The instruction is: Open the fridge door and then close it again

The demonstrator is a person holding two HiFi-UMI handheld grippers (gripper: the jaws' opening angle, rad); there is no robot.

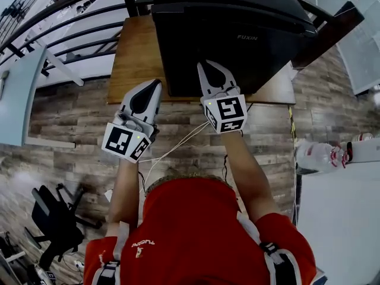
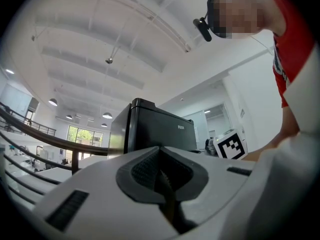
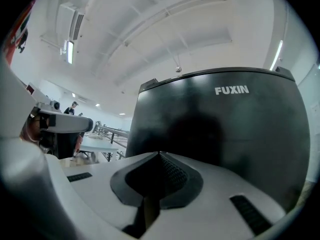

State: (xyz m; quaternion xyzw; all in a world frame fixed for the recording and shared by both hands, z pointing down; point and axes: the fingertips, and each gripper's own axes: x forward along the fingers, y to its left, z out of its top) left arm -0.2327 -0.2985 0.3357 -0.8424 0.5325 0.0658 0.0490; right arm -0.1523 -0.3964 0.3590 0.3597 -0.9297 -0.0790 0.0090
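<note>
A black mini fridge (image 1: pixel 237 22) marked FUXIN stands on a small wooden table (image 1: pixel 133 52), and its door looks closed. My right gripper (image 1: pixel 208 64) is shut with nothing between its jaws. Its tips point at the door front, and I cannot tell whether they touch it. In the right gripper view the fridge (image 3: pixel 220 119) fills the space just ahead of that shut gripper (image 3: pixel 160 154). My left gripper (image 1: pixel 155 84) is shut and empty too, held left of the fridge over the table's front edge. The left gripper view has the fridge (image 2: pixel 150 129) beyond the closed tips (image 2: pixel 160 148).
A dark railing (image 1: pixel 71 28) runs behind the table at upper left. A white table (image 1: pixel 18 100) stands at the left and a black chair (image 1: pixel 56 218) on the wooden floor below it. At the right, a white table (image 1: pixel 338 218) carries a plastic bottle (image 1: pixel 317 156). White cables (image 1: pixel 178 144) trail on the floor.
</note>
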